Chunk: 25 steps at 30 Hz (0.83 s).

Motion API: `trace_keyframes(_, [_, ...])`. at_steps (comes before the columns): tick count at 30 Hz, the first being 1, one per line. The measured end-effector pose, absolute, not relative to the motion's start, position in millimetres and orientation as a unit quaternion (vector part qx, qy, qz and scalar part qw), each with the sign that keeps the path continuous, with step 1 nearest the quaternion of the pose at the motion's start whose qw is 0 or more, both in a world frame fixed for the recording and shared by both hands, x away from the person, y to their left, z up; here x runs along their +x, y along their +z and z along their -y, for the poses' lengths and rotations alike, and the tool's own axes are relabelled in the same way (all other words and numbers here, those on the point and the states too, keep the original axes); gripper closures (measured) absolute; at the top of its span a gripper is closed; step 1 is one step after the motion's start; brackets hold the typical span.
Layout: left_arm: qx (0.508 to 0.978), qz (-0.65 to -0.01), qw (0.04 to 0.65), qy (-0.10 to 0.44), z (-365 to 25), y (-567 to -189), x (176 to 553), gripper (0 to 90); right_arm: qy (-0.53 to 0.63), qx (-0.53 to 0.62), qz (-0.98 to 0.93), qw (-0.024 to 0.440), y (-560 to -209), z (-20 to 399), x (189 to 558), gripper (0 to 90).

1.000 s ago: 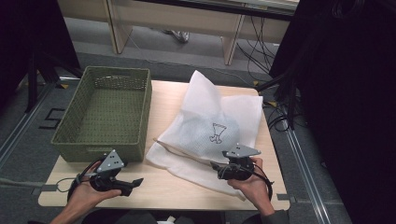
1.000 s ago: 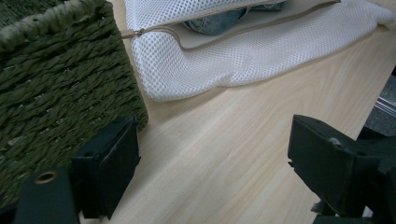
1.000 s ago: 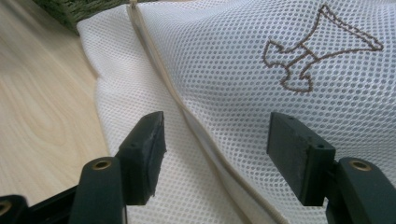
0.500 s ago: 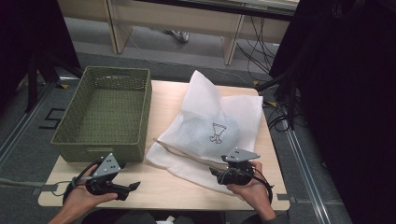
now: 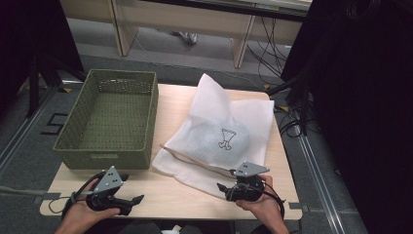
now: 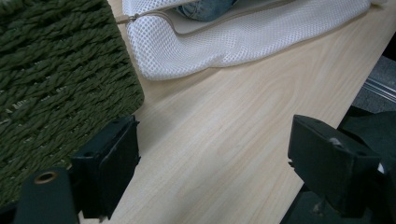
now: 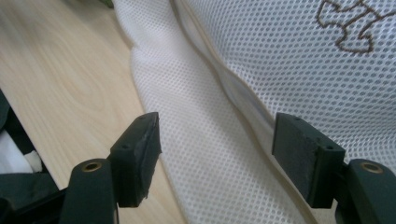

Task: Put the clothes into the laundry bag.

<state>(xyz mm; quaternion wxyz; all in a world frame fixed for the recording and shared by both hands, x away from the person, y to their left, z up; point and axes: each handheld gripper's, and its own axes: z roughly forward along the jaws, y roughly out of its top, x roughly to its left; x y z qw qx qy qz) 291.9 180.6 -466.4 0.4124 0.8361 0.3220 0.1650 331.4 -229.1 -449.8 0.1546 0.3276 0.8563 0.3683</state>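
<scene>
The white mesh bag (image 5: 229, 134) lies spread on the right half of the table (image 5: 175, 195), just beside the green woven basket (image 5: 109, 119). Its near edge lies under the right gripper (image 7: 217, 154), whose jaws have just been opening and stand wide, pressing nothing. The left gripper (image 5: 134, 201) rests apart at the table's near left, jaws spread and empty.

I'm seeing a white mesh laundry bag (image 5: 229, 131) of soft, matt netting, a rough woven green basket (image 5: 109, 122), and a smooth, pale wood-grain table (image 5: 185, 195) looking matt.
</scene>
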Motion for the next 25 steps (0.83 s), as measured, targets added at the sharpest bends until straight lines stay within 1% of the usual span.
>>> trace_keyframes(1, [0.835,-0.328,0.414,0.156,-178.7,-467.6,291.1,15.9,0.366,0.321,-0.859,0.156,-451.6,230.8,329.6,33.2])
trace_keyframes(2, [0.834,-0.326,0.415,0.163,-177.3,-468.6,291.4,15.9,0.366,0.321,-0.859,0.156,-451.6,230.8,329.6,33.2])
trace_keyframes(3, [0.838,-0.324,0.411,0.155,-176.8,-468.8,291.4,15.9,0.361,0.318,-0.863,0.155,-452.6,232.1,327.8,33.0])
trace_keyframes(5, [0.842,-0.311,0.407,0.168,-177.1,-467.5,292.9,15.9,0.360,0.322,-0.862,0.154,-453.0,233.0,326.6,32.9])
trace_keyframes(6, [0.835,-0.318,0.417,0.167,-175.8,-467.6,292.5,15.9,0.357,0.321,-0.863,0.155,-453.3,233.9,326.0,32.8])
trace_keyframes(9, [0.836,-0.324,0.411,0.165,-177.0,-466.6,292.0,15.9,0.356,0.328,-0.860,0.162,-453.2,235.7,324.3,32.5])
trace_keyframes(11, [0.834,-0.325,0.416,0.162,-176.2,-467.6,292.1,15.9,0.352,0.334,-0.860,0.157,-452.9,235.1,323.3,32.5])
trace_keyframes(14, [0.842,-0.306,0.412,0.167,-176.5,-466.6,294.1,15.9,0.353,0.314,-0.867,0.160,-454.7,234.6,325.9,32.3])
trace_keyframes(21, [0.834,-0.328,0.414,0.164,-175.3,-468.9,293.3,15.9,0.355,0.314,-0.867,0.153,-454.2,234.6,325.5,32.0])
trace_keyframes(23, [0.841,-0.313,0.407,0.167,-177.3,-468.1,295.5,15.9,0.352,0.319,-0.867,0.152,-453.8,234.4,324.7,32.0])
trace_keyframes(25, [0.841,-0.316,0.406,0.167,-177.0,-468.1,296.0,15.9,0.356,0.310,-0.867,0.156,-454.4,235.0,325.9,32.0])
